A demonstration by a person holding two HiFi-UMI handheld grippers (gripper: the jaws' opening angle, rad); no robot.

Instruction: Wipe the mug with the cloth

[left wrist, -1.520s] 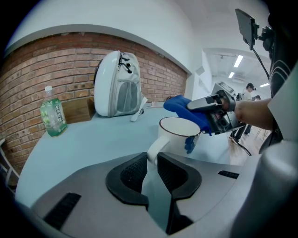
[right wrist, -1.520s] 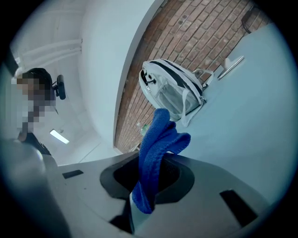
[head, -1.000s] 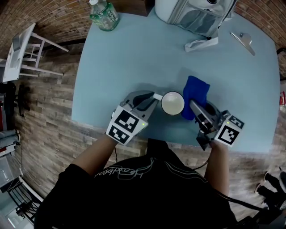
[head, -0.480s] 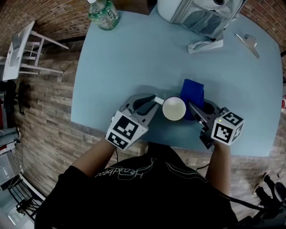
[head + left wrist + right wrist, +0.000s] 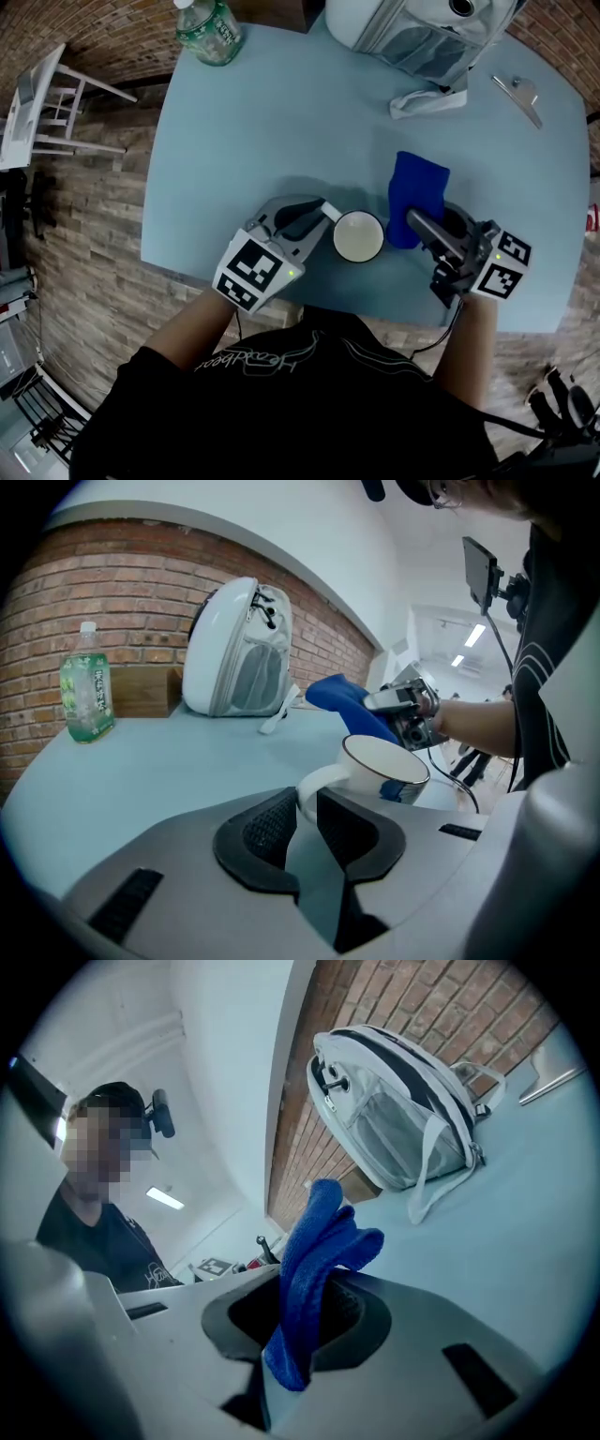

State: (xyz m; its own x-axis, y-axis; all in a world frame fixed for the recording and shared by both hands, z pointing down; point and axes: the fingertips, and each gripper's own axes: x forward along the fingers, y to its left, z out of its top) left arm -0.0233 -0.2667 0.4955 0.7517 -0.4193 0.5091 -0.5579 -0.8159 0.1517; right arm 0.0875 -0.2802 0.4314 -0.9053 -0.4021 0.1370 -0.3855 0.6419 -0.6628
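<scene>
Left gripper (image 5: pixel 302 822) clamped on mug (image 5: pixel 358 236) handle; right gripper (image 5: pixel 419 225) clamped on blue cloth (image 5: pixel 418 187), just beside mug.

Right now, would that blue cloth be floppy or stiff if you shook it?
Probably floppy: the blue cloth folds and droops from the right hand-held gripper pinching it. It seems light, since that small pinch holds it up. Its fuzzy weave likely resists slipping.
</scene>
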